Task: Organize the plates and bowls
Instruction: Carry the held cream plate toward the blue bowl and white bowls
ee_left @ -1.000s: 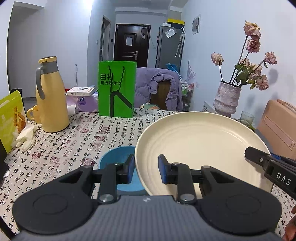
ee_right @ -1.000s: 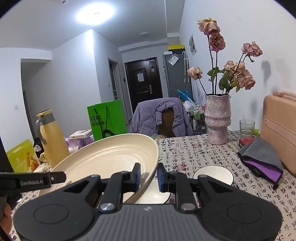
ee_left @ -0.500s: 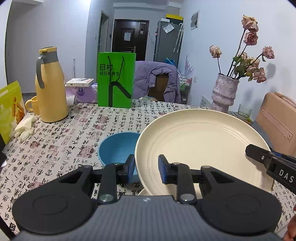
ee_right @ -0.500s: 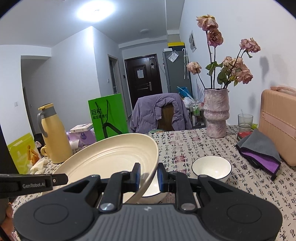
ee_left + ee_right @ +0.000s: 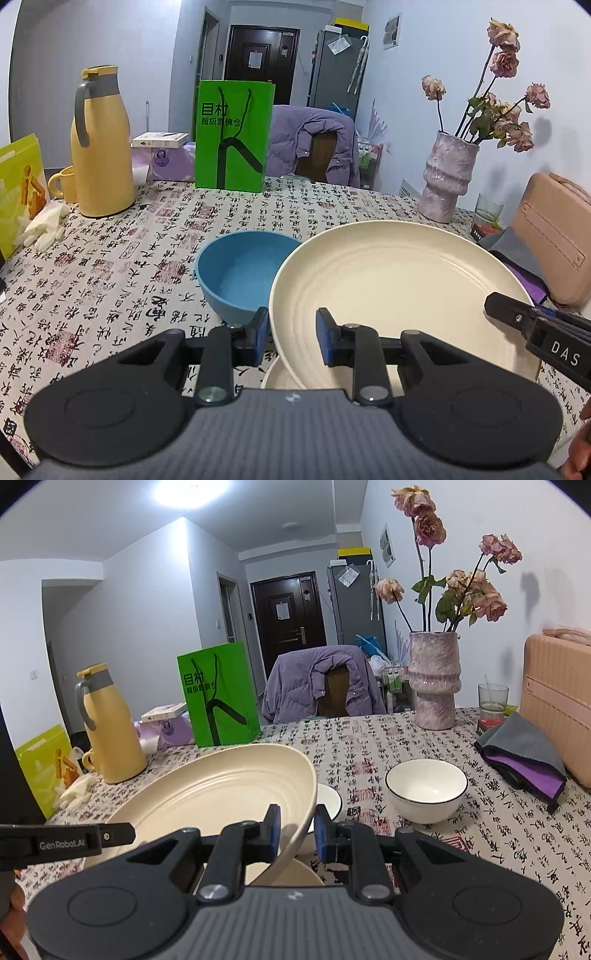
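Nearest the cameras, the left gripper [image 5: 291, 338] pinches the near rim of a large cream plate [image 5: 399, 295] between its blue pads, while the right gripper [image 5: 297, 829] clamps the same plate [image 5: 221, 797] at its opposite rim, so both pairs of fingers are closed on it and the plate hangs between them above the table, tilted in the right wrist view. Directly under the held plate lies another pale dish [image 5: 280, 374], only partly visible, on the patterned tablecloth [image 5: 122, 280]. Just beyond the plate's left edge sits a blue bowl [image 5: 243, 273], and in the right wrist view a white bowl with a dark rim [image 5: 426, 790] stands to the right, apart from the plate. Farther back are a grey and purple cloth [image 5: 524, 753], a yellow jug [image 5: 101, 147], a green paper bag [image 5: 232, 136] and a pink vase of dried roses [image 5: 447, 181]. Behind the table stands a chair draped with a purple jacket [image 5: 314, 144].
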`<state>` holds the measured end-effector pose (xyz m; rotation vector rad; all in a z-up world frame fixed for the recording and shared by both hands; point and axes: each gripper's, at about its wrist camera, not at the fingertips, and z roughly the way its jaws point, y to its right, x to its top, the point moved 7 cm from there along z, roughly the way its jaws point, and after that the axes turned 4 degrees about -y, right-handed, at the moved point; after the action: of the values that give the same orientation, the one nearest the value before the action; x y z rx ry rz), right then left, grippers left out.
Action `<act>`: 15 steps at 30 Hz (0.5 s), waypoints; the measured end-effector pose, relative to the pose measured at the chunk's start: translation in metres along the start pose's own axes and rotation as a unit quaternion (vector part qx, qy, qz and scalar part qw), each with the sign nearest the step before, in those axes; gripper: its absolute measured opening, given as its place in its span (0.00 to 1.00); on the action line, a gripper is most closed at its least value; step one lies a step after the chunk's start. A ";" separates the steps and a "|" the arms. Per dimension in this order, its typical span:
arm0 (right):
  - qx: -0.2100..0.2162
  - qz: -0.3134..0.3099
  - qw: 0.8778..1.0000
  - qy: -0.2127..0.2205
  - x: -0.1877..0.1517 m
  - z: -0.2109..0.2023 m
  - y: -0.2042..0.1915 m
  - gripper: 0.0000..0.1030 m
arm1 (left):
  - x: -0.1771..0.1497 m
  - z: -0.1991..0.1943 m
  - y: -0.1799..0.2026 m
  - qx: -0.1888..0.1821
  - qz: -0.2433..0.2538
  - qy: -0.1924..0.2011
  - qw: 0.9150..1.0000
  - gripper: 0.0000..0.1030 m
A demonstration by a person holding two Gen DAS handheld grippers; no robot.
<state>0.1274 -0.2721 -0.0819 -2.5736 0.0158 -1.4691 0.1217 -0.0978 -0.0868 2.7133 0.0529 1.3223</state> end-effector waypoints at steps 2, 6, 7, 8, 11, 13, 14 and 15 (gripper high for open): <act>0.001 0.000 1.000 -0.004 -0.004 0.001 0.001 0.18 | -0.003 0.001 0.000 -0.001 0.000 0.000 1.000 0.27; 0.002 0.001 1.000 -0.010 -0.012 0.003 0.004 0.18 | -0.009 0.002 0.000 -0.002 0.004 0.000 1.000 0.27; 0.002 0.001 1.000 -0.013 -0.014 0.004 0.004 0.18 | -0.010 0.002 0.001 -0.002 0.006 0.000 1.000 0.27; 0.002 0.001 1.000 -0.015 -0.016 0.004 0.005 0.18 | -0.011 0.002 0.001 -0.002 0.007 0.001 1.000 0.27; 0.003 0.002 1.000 -0.023 -0.023 0.006 0.006 0.18 | -0.016 0.002 0.001 -0.002 0.011 0.003 1.000 0.27; 0.003 0.002 1.000 -0.027 -0.028 0.007 0.006 0.18 | -0.019 0.002 0.001 -0.002 0.015 0.005 1.000 0.27; 0.003 0.002 1.000 -0.029 -0.029 0.008 0.006 0.18 | -0.021 0.003 0.001 -0.001 0.017 0.005 1.000 0.27; 0.003 0.003 0.999 -0.032 -0.032 0.009 0.007 0.18 | -0.022 0.002 0.001 -0.001 0.019 0.005 1.000 0.27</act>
<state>0.1189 -0.2744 -0.1143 -2.6123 0.0096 -1.3828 0.1097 -0.1009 -0.1057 2.7189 0.0014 1.3466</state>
